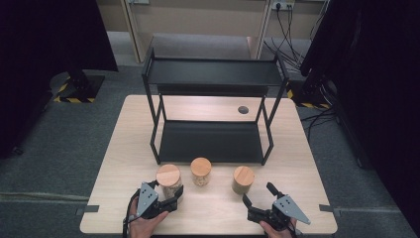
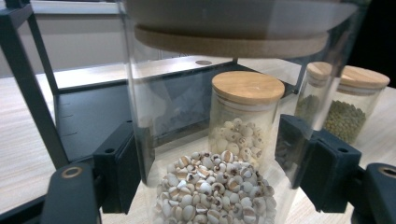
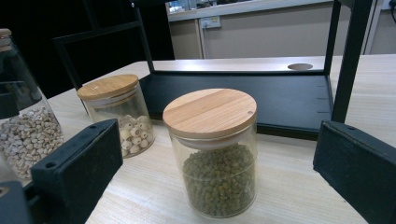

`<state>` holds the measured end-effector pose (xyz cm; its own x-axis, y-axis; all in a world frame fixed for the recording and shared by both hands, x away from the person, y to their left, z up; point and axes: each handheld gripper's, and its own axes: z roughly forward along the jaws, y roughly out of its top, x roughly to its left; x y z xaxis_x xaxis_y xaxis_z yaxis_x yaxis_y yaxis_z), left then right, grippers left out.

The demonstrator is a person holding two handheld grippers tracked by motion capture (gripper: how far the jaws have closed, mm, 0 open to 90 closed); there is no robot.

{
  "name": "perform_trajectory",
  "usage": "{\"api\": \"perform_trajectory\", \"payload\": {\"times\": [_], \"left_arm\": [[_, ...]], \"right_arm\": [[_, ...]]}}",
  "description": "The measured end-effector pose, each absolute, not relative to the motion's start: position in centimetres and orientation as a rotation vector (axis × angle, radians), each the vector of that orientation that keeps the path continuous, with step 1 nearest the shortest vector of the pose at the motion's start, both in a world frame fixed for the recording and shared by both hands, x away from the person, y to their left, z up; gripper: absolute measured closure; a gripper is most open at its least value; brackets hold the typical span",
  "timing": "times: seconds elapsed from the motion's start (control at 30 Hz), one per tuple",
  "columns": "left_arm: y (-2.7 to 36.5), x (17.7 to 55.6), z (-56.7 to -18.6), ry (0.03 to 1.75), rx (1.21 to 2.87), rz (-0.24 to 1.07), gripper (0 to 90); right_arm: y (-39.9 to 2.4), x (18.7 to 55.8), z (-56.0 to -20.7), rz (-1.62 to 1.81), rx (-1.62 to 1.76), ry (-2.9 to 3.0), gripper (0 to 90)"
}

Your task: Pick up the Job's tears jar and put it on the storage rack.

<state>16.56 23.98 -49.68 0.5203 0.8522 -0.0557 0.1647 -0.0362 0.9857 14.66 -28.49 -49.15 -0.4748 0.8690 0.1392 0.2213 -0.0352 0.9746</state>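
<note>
Standing before one shelf (image 1: 213, 141): three jars (image 1: 200, 171).

We worked in what looked like a lab or test room, not a home. The pale wooden worktop (image 1: 124, 163) stood alone on grey carpet (image 1: 59, 134), with dark curtains (image 1: 44, 34) hung at both sides. Yellow-and-black hazard tape (image 1: 69, 99) marked a stand's base on the floor. Loose black cables (image 1: 289, 39) ran from a wall socket (image 1: 282, 6) behind plain beige wall panels (image 1: 198, 20).
</note>
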Motion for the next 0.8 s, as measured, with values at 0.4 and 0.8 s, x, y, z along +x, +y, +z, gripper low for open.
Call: {"api": "perform_trajectory", "payload": {"times": [0.4, 0.8], "left_arm": [[23.6, 18.5, -48.0, 0.926, 1.529, 0.702, 24.9], [23.1, 20.2, -46.2, 0.941, 1.525, 0.705, 24.9]], "right_arm": [[-28.5, 14.6, -49.1, 1.552, 1.148, 1.702, 1.8], [-28.6, 14.6, -49.2, 1.557, 1.146, 1.699, 1.8]]}}
